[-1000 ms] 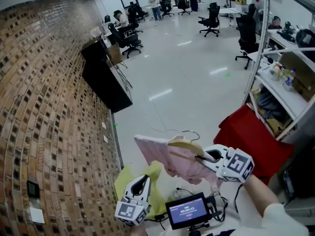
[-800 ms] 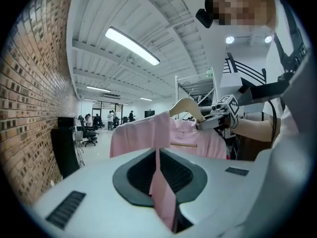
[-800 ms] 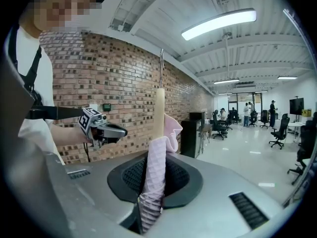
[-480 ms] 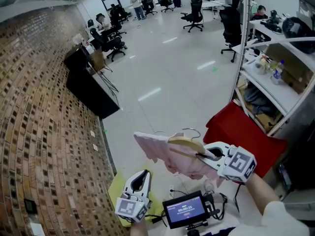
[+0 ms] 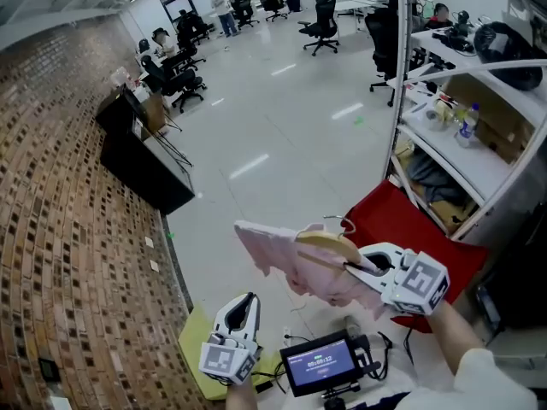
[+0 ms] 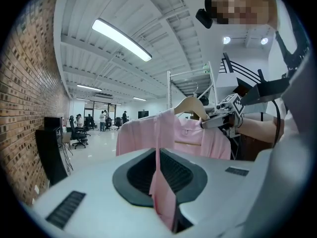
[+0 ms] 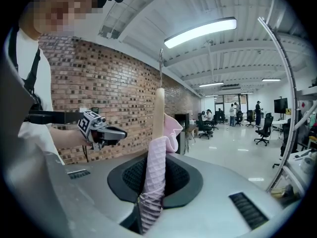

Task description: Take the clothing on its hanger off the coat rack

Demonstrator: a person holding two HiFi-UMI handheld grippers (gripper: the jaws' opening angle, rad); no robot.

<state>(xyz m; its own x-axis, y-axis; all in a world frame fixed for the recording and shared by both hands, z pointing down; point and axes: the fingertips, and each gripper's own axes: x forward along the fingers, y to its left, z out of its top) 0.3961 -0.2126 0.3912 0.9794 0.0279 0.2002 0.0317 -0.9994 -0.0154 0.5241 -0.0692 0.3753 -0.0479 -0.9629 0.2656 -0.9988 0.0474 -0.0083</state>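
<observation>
Pink garment (image 5: 286, 259) on its hanger (image 5: 329, 244), clear of any rack, has travelled w/ the person alongside the shelving (image 5: 461, 156). Right gripper (image 5: 349, 270) fingers stay clamped on the cloth-covered hanger arm; left gripper (image 5: 247, 301) fingers pinch a fabric strip.

Right gripper (image 5: 349, 269): white plastic shell, dark ribbed pads (image 7: 177, 176), marker cube (image 5: 425, 282) at the rear with black-and-white squares. Left gripper (image 5: 248, 304): same white shell, 1 cube of the same kind. Sleeve (image 5: 489, 381) white. White shirt (image 7: 47, 88), black strap (image 7: 32, 78) across it. Small black screen (image 5: 323, 364) at the chest, teal display, black cables (image 5: 380, 348) alongside. Black camera (image 6: 204, 18) on the head.
</observation>
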